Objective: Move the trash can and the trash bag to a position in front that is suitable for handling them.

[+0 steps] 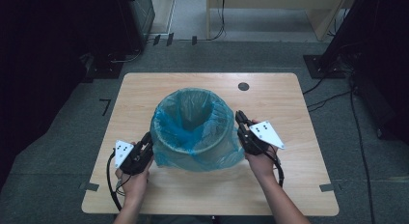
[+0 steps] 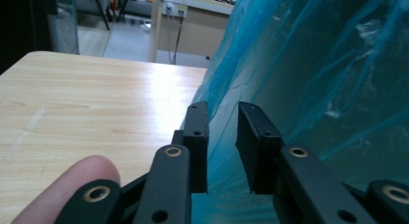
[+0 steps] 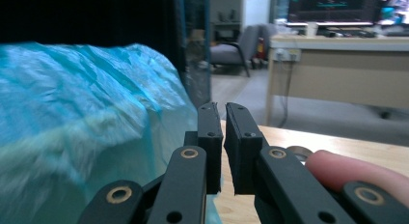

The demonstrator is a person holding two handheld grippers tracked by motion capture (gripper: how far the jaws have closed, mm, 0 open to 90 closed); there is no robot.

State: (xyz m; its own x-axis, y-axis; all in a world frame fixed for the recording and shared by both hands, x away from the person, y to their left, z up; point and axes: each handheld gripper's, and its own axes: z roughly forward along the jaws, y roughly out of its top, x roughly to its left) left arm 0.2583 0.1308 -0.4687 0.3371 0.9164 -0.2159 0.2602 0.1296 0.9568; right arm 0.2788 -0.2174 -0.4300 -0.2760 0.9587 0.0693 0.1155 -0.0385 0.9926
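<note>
**Blue liner draped over the bin, both grippers at its sides**

The wooden table (image 1: 212, 195) carries one big thing at its middle: a round waste bin (image 1: 195, 146) lined with a translucent blue bin bag (image 1: 193, 125). The bag's mouth is folded out over the rim and hangs loosely down the outside, bunching low on the near side, which suggests the liner is being fitted and its skirt pulled even. A small dark round hole (image 1: 243, 86) sits in the tabletop at the far right.

The left gripper (image 1: 146, 142) stands against the bin's near-left side. Its jaws are narrow with a clear gap, the blue film just beyond and beside them, not pinched. The right gripper (image 1: 239, 120) stands at the bin's right side, raised toward the rim; its jaws are all but closed, a thin slit between them, with nothing in it. Both seem placed opposite each other so the plastic can be tugged evenly.
</note>
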